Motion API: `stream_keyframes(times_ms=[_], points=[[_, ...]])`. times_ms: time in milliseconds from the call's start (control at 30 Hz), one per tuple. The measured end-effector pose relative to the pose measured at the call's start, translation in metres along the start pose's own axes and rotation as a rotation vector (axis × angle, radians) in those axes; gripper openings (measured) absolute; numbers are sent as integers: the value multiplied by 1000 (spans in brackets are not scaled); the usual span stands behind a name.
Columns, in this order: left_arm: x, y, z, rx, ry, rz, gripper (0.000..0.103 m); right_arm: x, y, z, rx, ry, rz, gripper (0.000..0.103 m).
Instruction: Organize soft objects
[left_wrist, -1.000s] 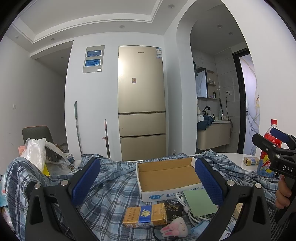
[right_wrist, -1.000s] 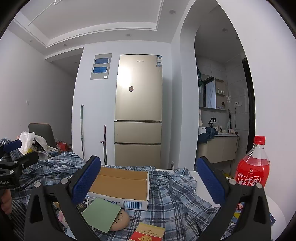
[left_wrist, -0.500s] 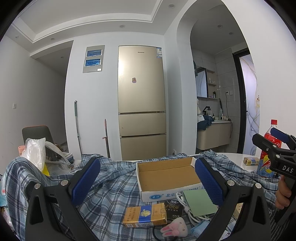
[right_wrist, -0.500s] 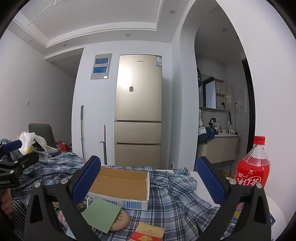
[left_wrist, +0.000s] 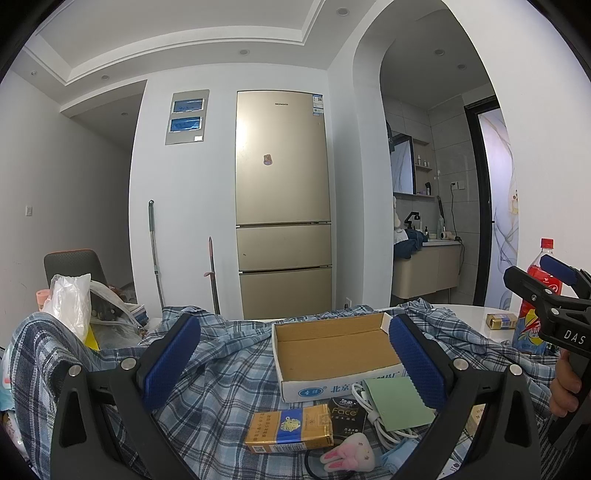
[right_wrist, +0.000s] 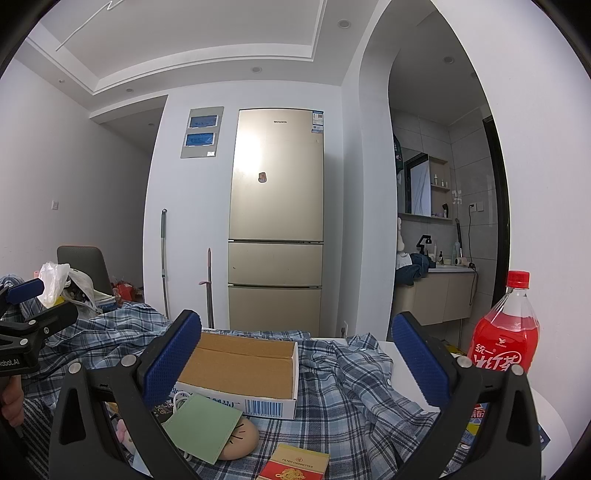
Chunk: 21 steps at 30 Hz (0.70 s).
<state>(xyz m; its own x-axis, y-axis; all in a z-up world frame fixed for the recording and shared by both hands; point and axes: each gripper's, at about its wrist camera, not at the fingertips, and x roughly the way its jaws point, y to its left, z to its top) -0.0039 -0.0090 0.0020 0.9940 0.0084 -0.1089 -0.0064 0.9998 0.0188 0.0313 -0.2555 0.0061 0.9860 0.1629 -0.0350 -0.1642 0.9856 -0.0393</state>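
Observation:
A blue plaid shirt (left_wrist: 229, 373) lies crumpled over the table, and it also shows in the right wrist view (right_wrist: 354, 384). An empty open cardboard box (left_wrist: 332, 347) sits on it; the right wrist view shows the box (right_wrist: 240, 373) too. In front of the box lie a green pouch (left_wrist: 395, 398), a white cable (left_wrist: 364, 397), a pink bunny plush (left_wrist: 349, 458) and a tan plush (right_wrist: 240, 439). My left gripper (left_wrist: 293, 363) is open and empty above the shirt. My right gripper (right_wrist: 295, 363) is open and empty, held over the box.
A yellow-and-blue cigarette pack (left_wrist: 288, 428) and a black box (left_wrist: 345, 415) lie near the bunny. A red-and-gold pack (right_wrist: 295, 463) lies in front. A red drink bottle (right_wrist: 506, 332) stands at the right. A white plastic bag (left_wrist: 72, 302) sits at the left.

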Motion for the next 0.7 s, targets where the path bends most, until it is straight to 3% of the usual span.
stream_keyframes(times_ms=[700], points=[[0,-1,-1,-2,0,0,103,0,0,0,0,-1,0,103]])
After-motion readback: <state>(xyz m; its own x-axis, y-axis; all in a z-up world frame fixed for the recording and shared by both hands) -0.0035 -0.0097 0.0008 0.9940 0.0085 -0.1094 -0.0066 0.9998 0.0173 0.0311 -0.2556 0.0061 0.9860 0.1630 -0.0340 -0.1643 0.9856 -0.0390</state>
